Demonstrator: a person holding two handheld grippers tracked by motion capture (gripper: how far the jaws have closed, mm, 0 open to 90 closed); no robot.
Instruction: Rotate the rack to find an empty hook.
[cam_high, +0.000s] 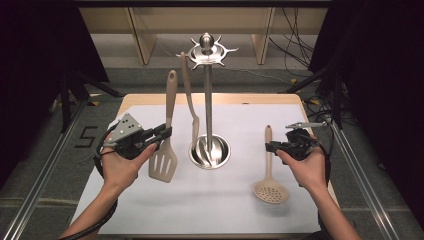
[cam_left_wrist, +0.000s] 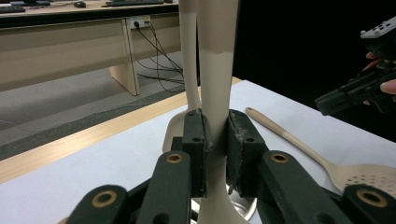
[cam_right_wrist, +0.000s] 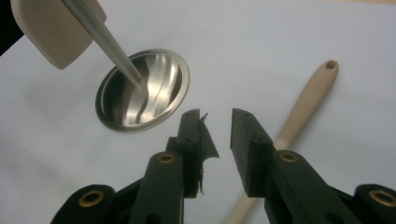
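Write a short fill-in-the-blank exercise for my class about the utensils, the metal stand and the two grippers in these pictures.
1. The left gripper is clamped on the handle of the slotted ____.
2. The spatula hangs from the metal ____.
3. The skimmer lies flat on the white ____.
4. The jaws of the right gripper hold ____.

Missing words: turner; stand; sheet; nothing

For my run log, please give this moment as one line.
left gripper: shut on slotted turner handle | right gripper: open above skimmer handle | spatula: hanging on stand
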